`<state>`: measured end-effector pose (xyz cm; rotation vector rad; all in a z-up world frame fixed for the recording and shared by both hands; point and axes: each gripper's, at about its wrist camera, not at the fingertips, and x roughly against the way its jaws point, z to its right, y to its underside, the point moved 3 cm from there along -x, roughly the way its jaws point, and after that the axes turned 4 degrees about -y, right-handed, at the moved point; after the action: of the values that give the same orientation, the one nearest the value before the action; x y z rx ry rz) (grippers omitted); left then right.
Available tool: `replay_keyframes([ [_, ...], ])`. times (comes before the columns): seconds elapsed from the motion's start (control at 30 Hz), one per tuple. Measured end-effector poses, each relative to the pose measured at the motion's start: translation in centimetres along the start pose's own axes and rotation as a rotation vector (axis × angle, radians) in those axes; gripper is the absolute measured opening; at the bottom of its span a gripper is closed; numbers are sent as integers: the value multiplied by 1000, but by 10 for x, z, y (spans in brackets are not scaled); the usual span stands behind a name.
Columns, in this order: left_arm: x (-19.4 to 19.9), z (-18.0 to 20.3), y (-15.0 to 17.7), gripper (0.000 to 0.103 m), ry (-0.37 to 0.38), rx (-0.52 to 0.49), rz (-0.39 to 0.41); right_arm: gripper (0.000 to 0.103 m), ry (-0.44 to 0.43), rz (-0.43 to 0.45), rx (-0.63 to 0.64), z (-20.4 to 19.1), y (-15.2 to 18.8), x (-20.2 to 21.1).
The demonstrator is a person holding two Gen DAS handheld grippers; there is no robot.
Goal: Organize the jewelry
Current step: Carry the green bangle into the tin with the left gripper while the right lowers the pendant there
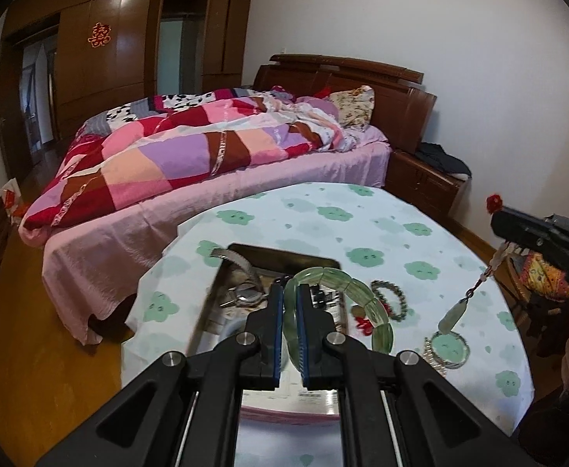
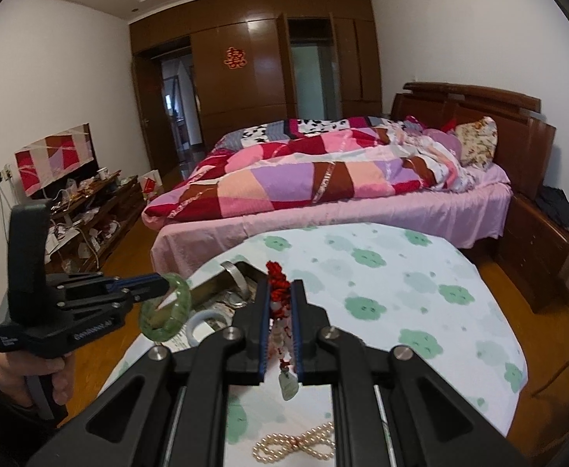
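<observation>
Both grippers carried jewelry above the bench [image 1: 401,210]: the left gripper [image 1: 290,292] clenched a jade bracelet [image 1: 346,284], the right gripper [image 2: 280,303] a red-corded pendant [image 2: 289,385]. The tin [image 1: 284,258] held a watch [image 1: 245,292]; a bead bracelet [image 1: 389,299], another watch [image 1: 449,348] and pearls [image 2: 296,443] lay unsorted.

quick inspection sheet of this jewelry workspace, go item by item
surface: round table with a white cloth printed with green flowers.
job's things: green jade bracelet held in the air; pendant necklace with red knot hanging from the other gripper; open box holding a watch; dark bead bracelet, round pendant and pearl necklace lying on the cloth.
clutter: nothing seen on the table.
grippers: left gripper shut on the jade bracelet; right gripper shut on the pendant necklace.
cables: nothing seen on the table.
surroundings: bed with patchwork quilt, wooden wardrobe, cluttered side cabinet.
</observation>
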<state>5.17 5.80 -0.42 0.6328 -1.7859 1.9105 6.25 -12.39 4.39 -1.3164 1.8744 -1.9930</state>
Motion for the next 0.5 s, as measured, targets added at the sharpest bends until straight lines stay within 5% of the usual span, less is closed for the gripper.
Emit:
replay_keyframes([
  [0.5, -18, -28, 16, 5, -29, 50, -45, 12, -67, -26, 64, -39, -14, -38],
])
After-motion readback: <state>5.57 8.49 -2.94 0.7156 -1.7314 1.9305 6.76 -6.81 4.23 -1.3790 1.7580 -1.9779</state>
